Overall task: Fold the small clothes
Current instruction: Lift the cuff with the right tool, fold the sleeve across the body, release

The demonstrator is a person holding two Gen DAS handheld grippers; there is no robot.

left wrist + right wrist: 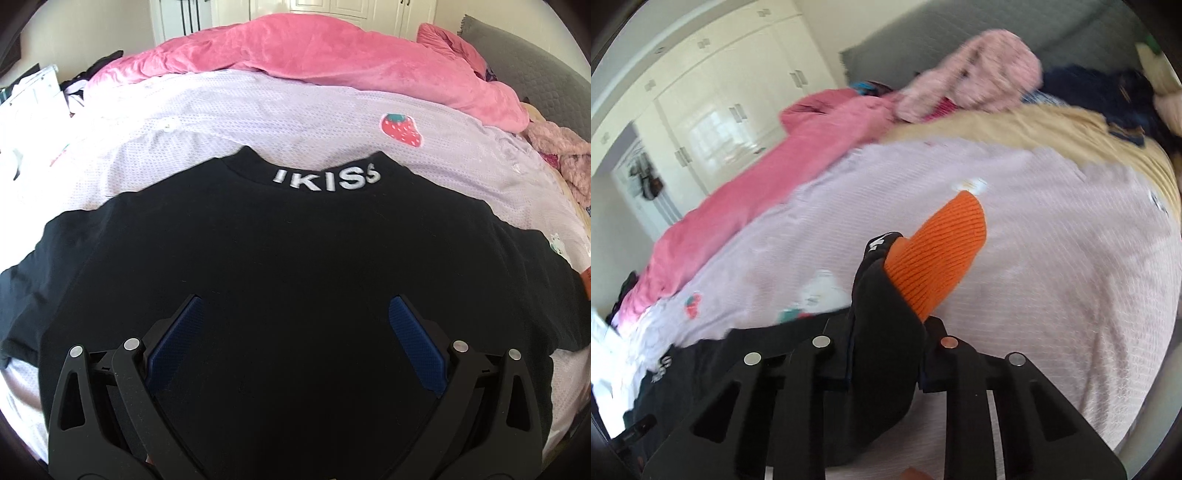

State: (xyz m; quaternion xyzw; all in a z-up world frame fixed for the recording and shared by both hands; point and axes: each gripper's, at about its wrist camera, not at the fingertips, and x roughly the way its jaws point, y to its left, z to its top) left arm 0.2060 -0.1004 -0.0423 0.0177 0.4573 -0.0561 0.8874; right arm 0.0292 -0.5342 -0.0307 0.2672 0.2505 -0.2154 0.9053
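A small black shirt (pixel 288 258) with white "IKISS" lettering at the collar lies spread flat on a lilac bedsheet (pixel 258 110). My left gripper (pixel 295 314) is open above the shirt's body, its blue pads (pixel 181 332) wide apart. In the right wrist view my right gripper (pixel 886 306) is shut on the shirt's black sleeve (pixel 882 332), whose orange ribbed cuff (pixel 938 254) sticks out past the fingers, lifted above the sheet (pixel 1052 258). The rest of the shirt (pixel 701 369) trails to the lower left.
A pink blanket (pixel 332 62) is bunched along the far side of the bed. A fluffy pink garment (pixel 979 74) and dark clothes (pixel 1108 96) lie near a grey headboard (pixel 528 70). A beige cover (pixel 1052 129) borders the sheet. White wardrobes (pixel 720 92) stand behind.
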